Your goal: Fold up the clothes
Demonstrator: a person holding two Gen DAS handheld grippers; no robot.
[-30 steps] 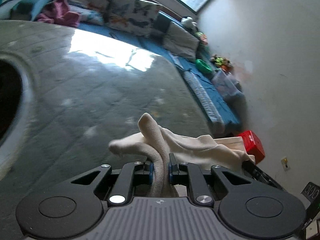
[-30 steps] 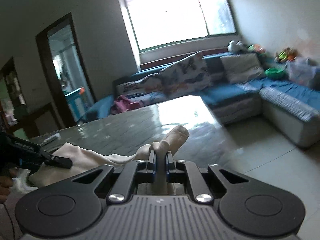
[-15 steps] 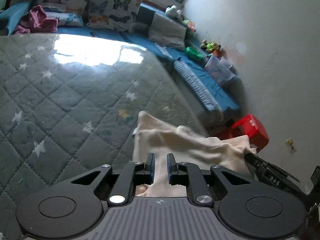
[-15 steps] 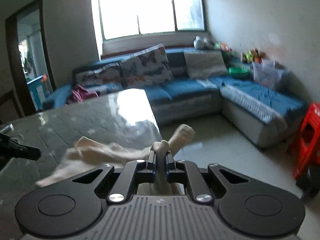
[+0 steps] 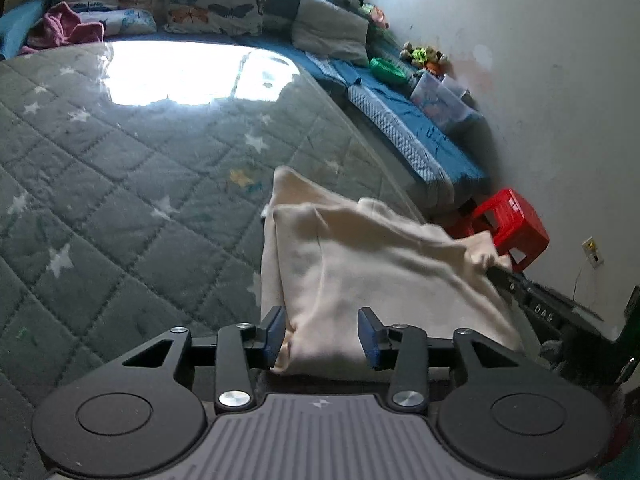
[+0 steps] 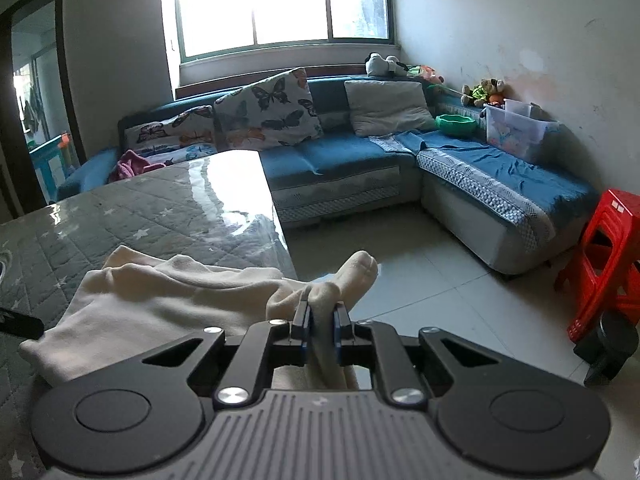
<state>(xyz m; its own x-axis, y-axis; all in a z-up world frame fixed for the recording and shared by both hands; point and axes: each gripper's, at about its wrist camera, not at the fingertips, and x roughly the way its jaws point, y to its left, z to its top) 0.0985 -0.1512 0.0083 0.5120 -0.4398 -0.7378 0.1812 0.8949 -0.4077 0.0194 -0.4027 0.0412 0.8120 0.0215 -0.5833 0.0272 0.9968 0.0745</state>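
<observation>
Now that the left gripper (image 5: 322, 334) has let go, jaws spread wide, the cream garment (image 5: 372, 276) lies folded on the tabletop (image 5: 120, 184) between and ahead of them; right gripper (image 6: 321, 330) stays clamped on its corner, so release comes next, probably.

The garment (image 5: 384, 272) is soft cream cloth, matt and a little fuzzy, like thick knit. The table (image 5: 132, 184) has a grey quilted cover with stitched diamonds and stars, under a glossy clear layer that mirrors the window light. The left gripper (image 5: 322, 334) is matt black plastic with shiny metal screws, blue rubber-like pads (image 5: 275, 334) and a grey ribbed body. The stool (image 6: 608, 264) is glossy red plastic. The floor (image 6: 424, 280) is smooth pale tile, slightly shiny.
</observation>
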